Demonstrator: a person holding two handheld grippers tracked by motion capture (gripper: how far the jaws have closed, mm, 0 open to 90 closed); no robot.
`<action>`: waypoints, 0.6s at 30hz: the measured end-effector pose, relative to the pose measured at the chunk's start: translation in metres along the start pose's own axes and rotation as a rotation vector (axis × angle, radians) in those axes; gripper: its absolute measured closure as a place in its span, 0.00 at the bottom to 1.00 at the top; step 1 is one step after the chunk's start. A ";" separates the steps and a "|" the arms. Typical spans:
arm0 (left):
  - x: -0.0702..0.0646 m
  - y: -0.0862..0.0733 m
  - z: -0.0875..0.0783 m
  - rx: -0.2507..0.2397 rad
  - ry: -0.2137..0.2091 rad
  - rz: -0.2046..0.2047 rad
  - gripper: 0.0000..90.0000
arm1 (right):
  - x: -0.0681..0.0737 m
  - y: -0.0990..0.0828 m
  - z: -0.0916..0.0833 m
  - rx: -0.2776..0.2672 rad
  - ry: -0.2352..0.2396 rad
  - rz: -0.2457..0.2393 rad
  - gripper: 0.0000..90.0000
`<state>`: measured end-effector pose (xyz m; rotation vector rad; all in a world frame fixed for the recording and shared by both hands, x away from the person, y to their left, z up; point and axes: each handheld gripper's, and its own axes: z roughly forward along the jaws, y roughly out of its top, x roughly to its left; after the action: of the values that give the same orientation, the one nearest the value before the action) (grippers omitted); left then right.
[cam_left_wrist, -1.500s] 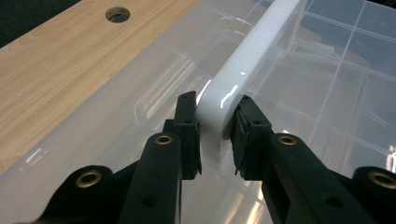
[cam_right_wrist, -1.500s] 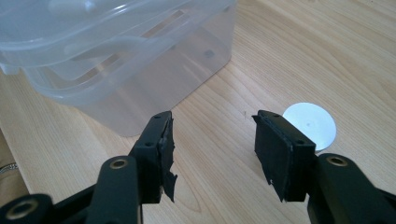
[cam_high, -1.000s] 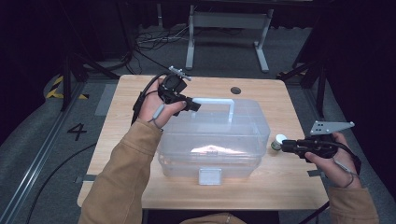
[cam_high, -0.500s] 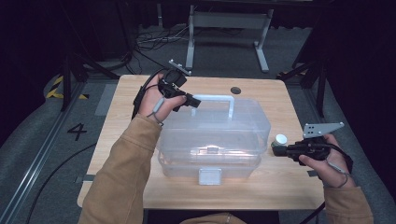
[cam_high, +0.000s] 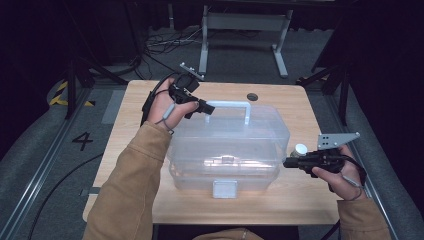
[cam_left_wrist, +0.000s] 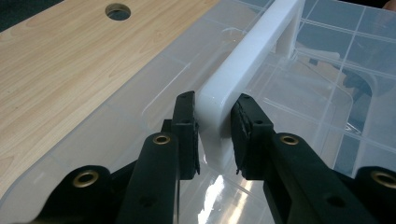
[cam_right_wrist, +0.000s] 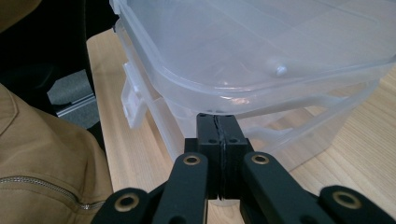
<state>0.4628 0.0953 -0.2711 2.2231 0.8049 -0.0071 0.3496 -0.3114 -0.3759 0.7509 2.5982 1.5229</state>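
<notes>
Gripping the white handle (cam_left_wrist: 247, 70) of the clear plastic storage box (cam_high: 230, 150), your left gripper (cam_left_wrist: 215, 135) has its pads pressed against both sides of the handle's near end. The box sits lid-on in the middle of the wooden table (cam_high: 135, 125). Your right gripper (cam_right_wrist: 219, 135) has just been closing and now has its jaws pressed together on nothing, its tips right at the box's lid rim (cam_right_wrist: 196, 88), beside a small white cap (cam_high: 300, 148).
</notes>
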 end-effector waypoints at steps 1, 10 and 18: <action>0.000 0.000 0.000 -0.002 -0.001 0.002 0.81 | 0.000 0.000 0.000 -0.002 0.001 0.004 1.00; -0.002 -0.001 -0.004 -0.018 0.009 0.014 0.82 | 0.000 0.001 -0.002 -0.032 -0.011 0.001 1.00; -0.004 -0.002 -0.008 -0.024 0.018 0.021 0.83 | 0.000 0.002 -0.004 -0.057 -0.014 -0.004 1.00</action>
<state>0.4571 0.0991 -0.2658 2.2116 0.7866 0.0325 0.3494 -0.3137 -0.3723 0.7487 2.5331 1.5767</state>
